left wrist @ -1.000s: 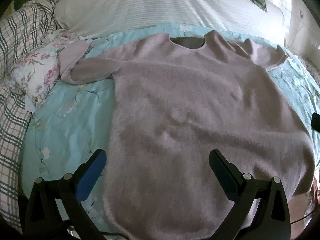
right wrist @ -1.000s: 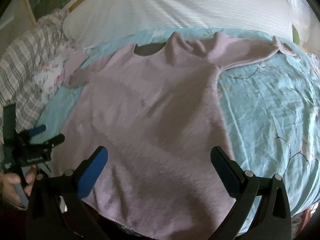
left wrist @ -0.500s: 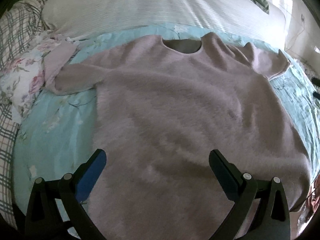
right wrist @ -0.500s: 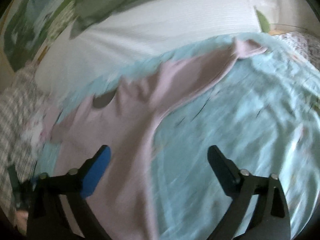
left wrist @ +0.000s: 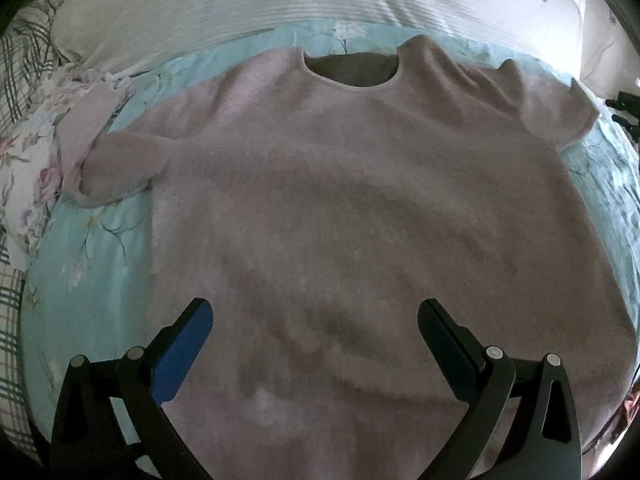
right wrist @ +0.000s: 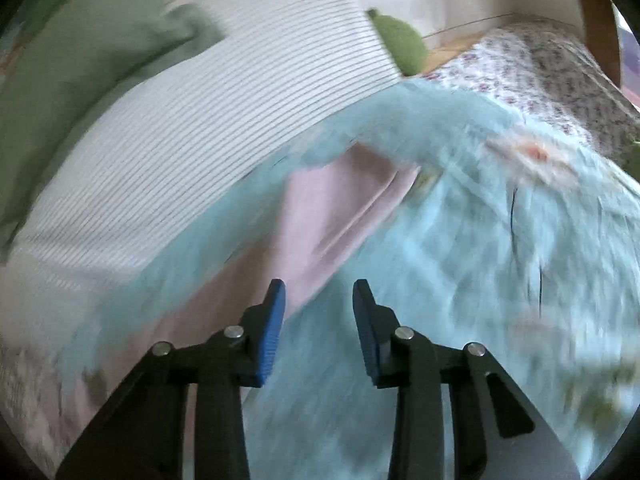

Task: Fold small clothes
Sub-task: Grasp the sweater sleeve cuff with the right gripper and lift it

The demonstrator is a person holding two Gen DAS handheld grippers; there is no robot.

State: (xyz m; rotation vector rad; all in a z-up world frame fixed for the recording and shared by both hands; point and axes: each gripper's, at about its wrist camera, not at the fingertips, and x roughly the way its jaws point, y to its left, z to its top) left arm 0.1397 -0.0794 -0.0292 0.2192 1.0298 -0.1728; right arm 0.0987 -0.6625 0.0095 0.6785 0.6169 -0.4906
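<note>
- Pink fuzzy sweater (left wrist: 360, 200) lies flat and spread out on a light blue bedspread (left wrist: 92, 264) with flowers on it. Its round neck hole points at the far side of the bed.
- One sleeve (left wrist: 116, 164) sticks out to the left, and its end is bent up onto a white cloth with pink flowers (left wrist: 28, 168).
- The other sleeve (right wrist: 336, 200) shows in the right wrist view. It lies stretched out on the blue bedspread (right wrist: 460, 280), and this picture is blurry.
- Left gripper (left wrist: 314, 320) hangs over the bottom part of the sweater. Its two fingers stand wide apart and hold nothing.
- Right gripper (right wrist: 319, 300) is over the edge of the sleeve and the blue bedspread. Its fingers are closing and sit near each other with a small gap. Nothing is pinched between them.
- A white pillow with thin stripes (left wrist: 260, 4) lies past the sweater's neck. In the right wrist view the same striped pillow (right wrist: 200, 120) has a green pillow (right wrist: 76, 48) lying on it.
- A plaid cloth (left wrist: 20, 60) sits at the far left edge.
- A cover with tiny flowers (right wrist: 532, 68) is at the far right side.
</note>
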